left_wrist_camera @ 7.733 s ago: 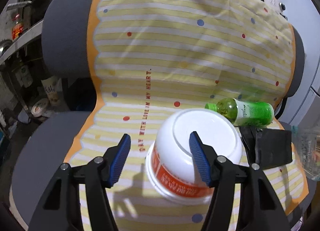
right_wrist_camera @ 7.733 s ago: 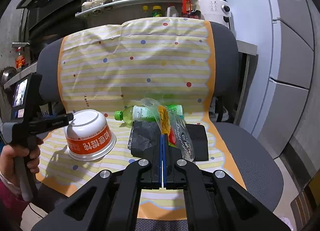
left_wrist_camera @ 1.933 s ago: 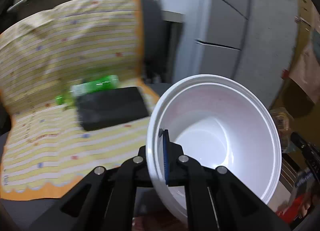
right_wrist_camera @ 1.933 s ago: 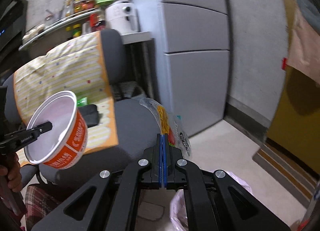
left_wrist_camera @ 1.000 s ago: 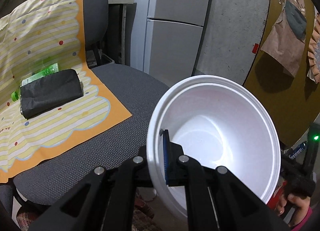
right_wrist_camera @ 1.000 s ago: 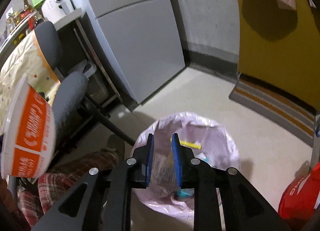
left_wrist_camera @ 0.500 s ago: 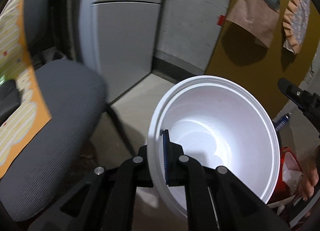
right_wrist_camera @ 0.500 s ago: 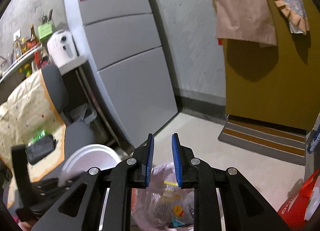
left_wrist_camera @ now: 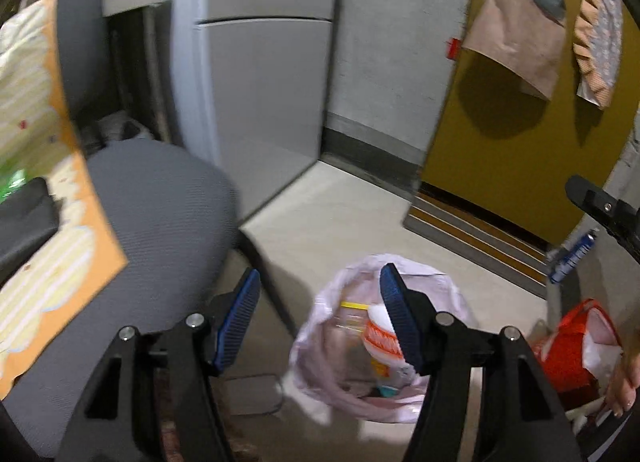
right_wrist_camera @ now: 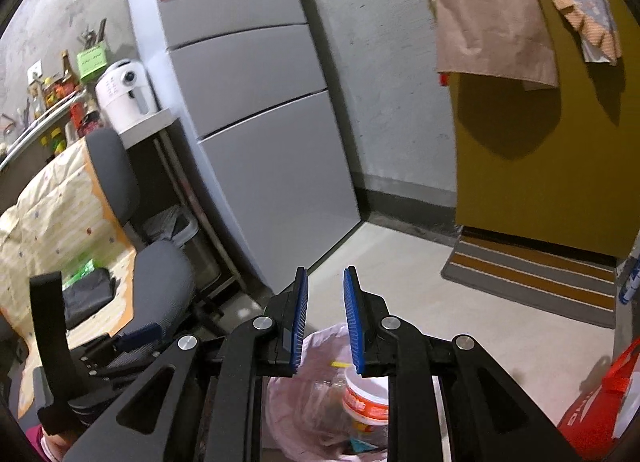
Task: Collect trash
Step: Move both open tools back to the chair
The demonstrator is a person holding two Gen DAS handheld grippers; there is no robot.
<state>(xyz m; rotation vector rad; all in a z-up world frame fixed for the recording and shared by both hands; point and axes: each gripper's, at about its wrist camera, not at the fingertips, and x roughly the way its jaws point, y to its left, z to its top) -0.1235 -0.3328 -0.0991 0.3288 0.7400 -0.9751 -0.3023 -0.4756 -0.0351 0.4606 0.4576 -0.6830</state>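
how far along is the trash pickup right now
Done: the noodle cup sits in the pink trash bag with a clear wrapper. In hand: nothing; the left gripper has just been opening with nothing between its fingers, and the right gripper is open and empty. Left: the green bottle and black pouch on the chair.

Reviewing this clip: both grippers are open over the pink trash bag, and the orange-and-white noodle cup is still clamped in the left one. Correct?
Not quite. The noodle cup is not in the left gripper: its jaws have just opened, nothing is between them, and the cup lies inside the pink trash bag, as the left wrist view shows. The right gripper is open too.
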